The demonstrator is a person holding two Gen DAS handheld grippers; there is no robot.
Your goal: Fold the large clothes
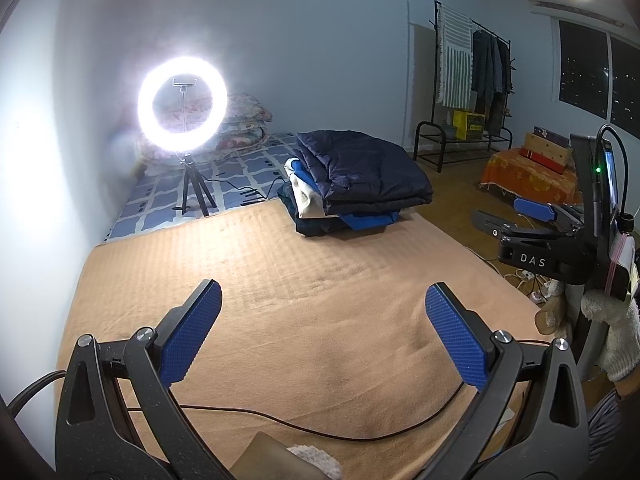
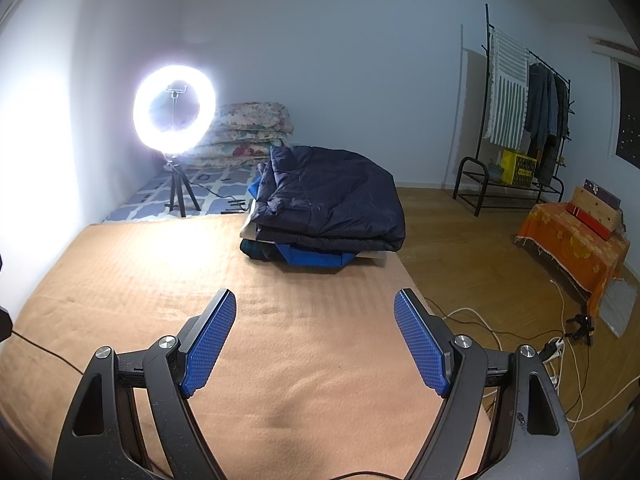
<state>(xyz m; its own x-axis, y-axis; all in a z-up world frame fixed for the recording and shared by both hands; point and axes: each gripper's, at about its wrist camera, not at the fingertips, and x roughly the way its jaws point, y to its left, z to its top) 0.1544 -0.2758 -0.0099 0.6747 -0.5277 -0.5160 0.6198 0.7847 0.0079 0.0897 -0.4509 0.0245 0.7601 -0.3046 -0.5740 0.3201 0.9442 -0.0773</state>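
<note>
Left gripper (image 1: 323, 300): jaws spread wide, nothing between the blue pads (image 1: 191, 332), hanging above the blanket (image 1: 280, 280).
Right gripper (image 2: 315, 304): also wide open and holding nothing, above the same blanket; seen side-on from the left wrist view at the right edge (image 1: 520, 216), over the floor beside the bed.
Clothes: a folded stack (image 2: 324, 208) at the far end of the blanket, near its right edge; a dark navy jacket (image 1: 360, 168) lies on top, with blue, cream and dark green pieces under it (how many pieces, I cannot tell).
Blanket: tan, spread flat over the near part of the bed; a thin black cable (image 1: 320, 430) trails across its near end.
Ring light (image 2: 174, 110): lit, on a small tripod, standing on the blue-patterned sheet (image 1: 240, 172) beyond the blanket, near the left wall.
Quilts (image 2: 248, 132): floral, stacked against the far wall behind the light.
Rack (image 2: 520, 120): black, by the right wall, hung with a striped cloth and dark garments.
Floor: wood, with white and black cords (image 2: 560, 344) lying on it at right.
</note>
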